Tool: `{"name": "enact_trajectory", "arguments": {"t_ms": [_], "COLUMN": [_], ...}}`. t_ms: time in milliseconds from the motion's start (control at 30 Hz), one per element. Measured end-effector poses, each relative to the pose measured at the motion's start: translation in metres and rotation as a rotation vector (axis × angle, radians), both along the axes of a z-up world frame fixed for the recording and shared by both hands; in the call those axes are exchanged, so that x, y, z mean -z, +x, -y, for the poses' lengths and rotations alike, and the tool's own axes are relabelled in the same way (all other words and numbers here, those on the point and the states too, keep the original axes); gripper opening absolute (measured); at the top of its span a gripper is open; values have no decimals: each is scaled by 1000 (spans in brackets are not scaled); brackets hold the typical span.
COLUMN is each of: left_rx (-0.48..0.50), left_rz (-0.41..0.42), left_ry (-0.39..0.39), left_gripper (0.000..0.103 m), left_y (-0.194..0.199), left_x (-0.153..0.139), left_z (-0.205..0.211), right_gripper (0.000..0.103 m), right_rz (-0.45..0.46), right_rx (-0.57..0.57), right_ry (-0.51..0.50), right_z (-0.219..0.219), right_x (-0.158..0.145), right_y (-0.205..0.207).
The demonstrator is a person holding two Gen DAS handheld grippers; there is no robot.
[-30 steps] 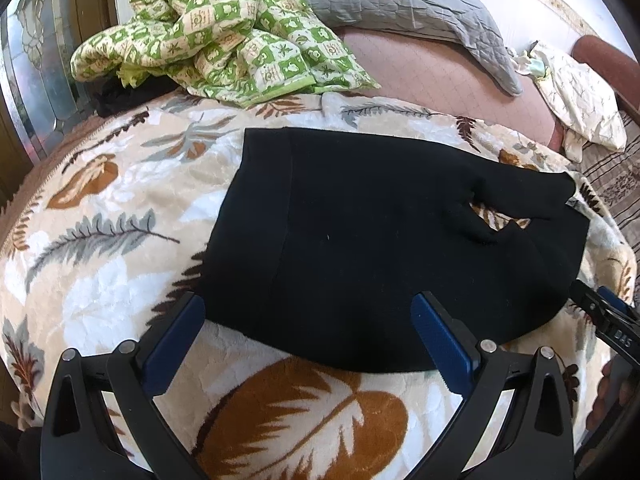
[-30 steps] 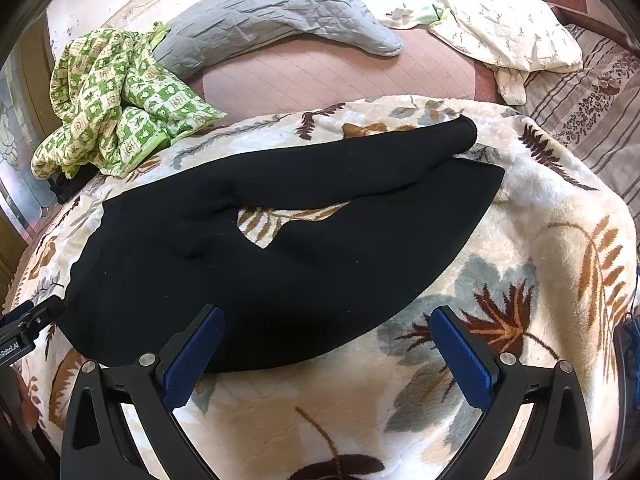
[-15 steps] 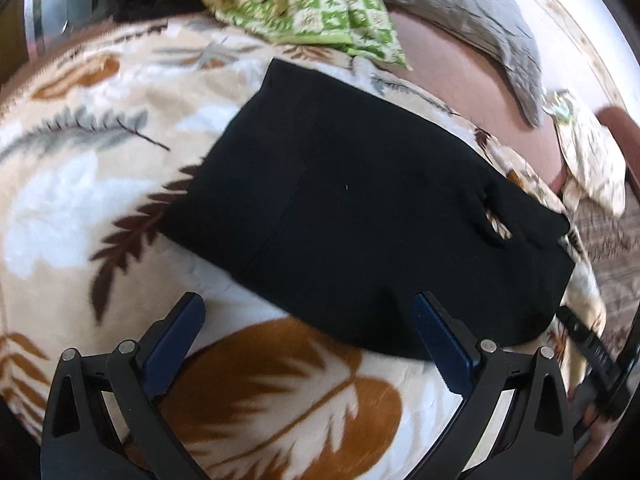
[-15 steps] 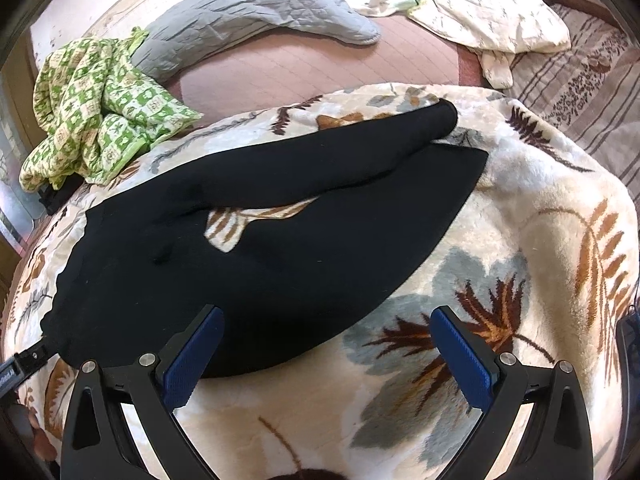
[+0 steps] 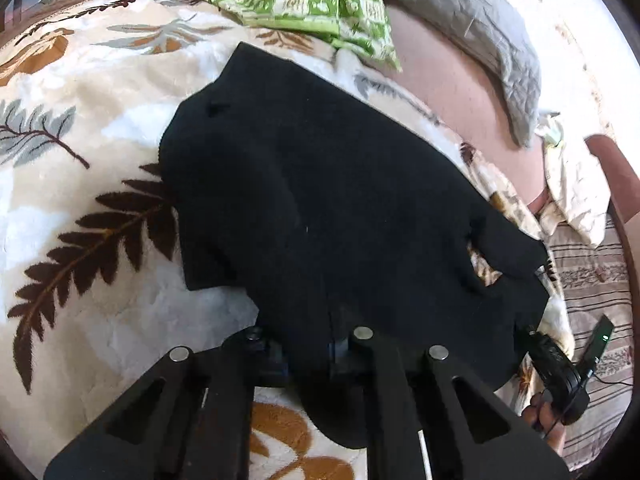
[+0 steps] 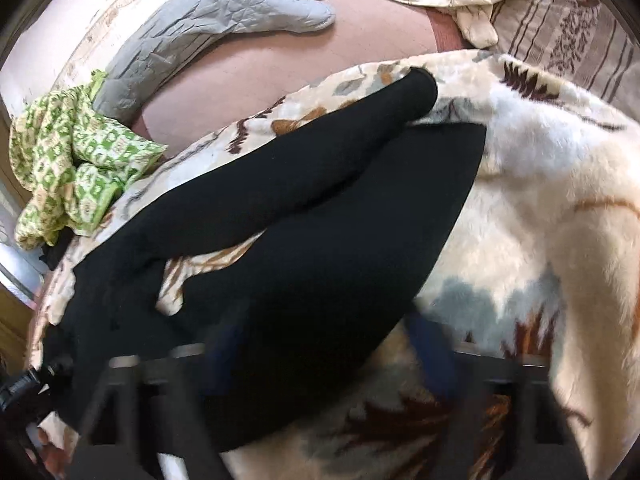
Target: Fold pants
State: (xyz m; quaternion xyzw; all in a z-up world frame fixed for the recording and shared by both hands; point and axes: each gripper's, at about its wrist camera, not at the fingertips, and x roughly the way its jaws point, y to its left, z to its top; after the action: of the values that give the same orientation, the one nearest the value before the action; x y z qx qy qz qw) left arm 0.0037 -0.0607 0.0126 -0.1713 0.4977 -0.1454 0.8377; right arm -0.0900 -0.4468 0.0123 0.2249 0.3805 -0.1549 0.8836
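Gripping the black pants point(image 5: 340, 208) near edge, the left tool point(image 5: 308, 356) is clenched (right tool point(image 6: 320, 344) blurred, state unclear).

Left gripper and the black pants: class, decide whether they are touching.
Touching. The left wrist view shows the left gripper closed, with the near edge of the black pants pinched between its fingers and draping over them.

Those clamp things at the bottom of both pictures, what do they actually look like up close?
The left gripper is matte black plastic: angular arms with triangular cut-outs, joined by round silver pivot pins. Only slivers of its blue finger pads show. The right gripper is blurred, but shows the same black frame and dark blue pads. In the left view it appears as a black body with a small green light. No sleeves are visible.
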Motion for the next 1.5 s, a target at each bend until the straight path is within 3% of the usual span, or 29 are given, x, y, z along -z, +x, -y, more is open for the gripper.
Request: {"name": "enact_trajectory", "arguments": {"t_ms": [67, 167, 267, 433, 467, 533, 567, 633, 667, 767, 800, 833, 867, 900, 967, 1033, 1100, 1133, 1233, 1267, 1333, 1400, 1500], "left_rx": [6, 29, 69, 52, 39, 32, 26, 15, 12, 2, -1, -3, -5, -6, -5, -8, -1, -2, -23, -24, -15, 4, 81], "left_rz": [9, 37, 71, 12, -1, -28, -37, -24, -16, -7, -11, -15, -16, -12, 4, 7, 3, -4, 35, 77, 121, 149, 153], "left_ry": [-6, -20, 23, 83, 79, 65, 59, 62, 69, 94, 97, 98, 96, 98, 120, 151, 153, 163, 217, 225, 238, 248, 246], "left_gripper": [8, 8, 8, 8, 9, 9, 9, 9, 9, 9, 10, 10, 11, 12, 20, 26, 27, 35, 61, 74, 87, 87, 87], "left_y": [-5, -14, -28, -40, -40, -44, -46, -52, -53, -54, -53, -54, -54, -55, -58, -58, -58, -58, -63, -63, -56, -40, -1], "left_x": [-9, -29, -49, -41, -36, -26, -22, -21, -22, -20, -19, -18, -18, -19, -21, -19, -18, -20, -40, -51, -64, -73, -75], "left_z": [-4, -17, -39, -98, -106, -113, -116, -115, -114, -109, -108, -110, -110, -112, -113, -114, -115, -116, -127, -133, -137, -139, -133], "right_gripper": [6, 4, 4, 6, 13, 40, 54, 65, 80, 82, 69, 49, 7, 3, 3, 4, 7, 8, 41, 54, 65, 78, 78], "right_rz": [4, 28, 51, 27, 9, -36, -62, -62, -74, -42, -32, -10, -12, -42, -27, -68, -143, -161, -218, -205, -100, -17, 60], "right_rx": [-3, 5, -16, -124, -150, -152, -128, -39, 15, 122, 127, 124, 121, 124, 126, 149, 152, 138, 152, 174, 144, 23, -178], "right_ry": [33, 65, 87, 125, 143, 160, 142, 97, 86, 109, 120, 119, 106, 93, 78, 9, -24, -49, -159, -199, -190, -144, -153], "right_z": [3, 3, -9, -56, -68, -74, -71, -50, -41, -7, 0, 4, 6, 7, 6, 4, 7, 6, -3, -5, -8, -17, -43], "right_x": [1, -5, -21, -33, -28, -16, -13, -17, -18, -16, -15, -15, -14, -13, -20, -23, -13, -8, -22, -33, -55, -71, -82], "right_y": [3, -5, -27, -89, -103, -118, -123, -130, -133, -128, -124, -119, -115, -112, -120, -129, -128, -127, -123, -123, -123, -106, -60]}}
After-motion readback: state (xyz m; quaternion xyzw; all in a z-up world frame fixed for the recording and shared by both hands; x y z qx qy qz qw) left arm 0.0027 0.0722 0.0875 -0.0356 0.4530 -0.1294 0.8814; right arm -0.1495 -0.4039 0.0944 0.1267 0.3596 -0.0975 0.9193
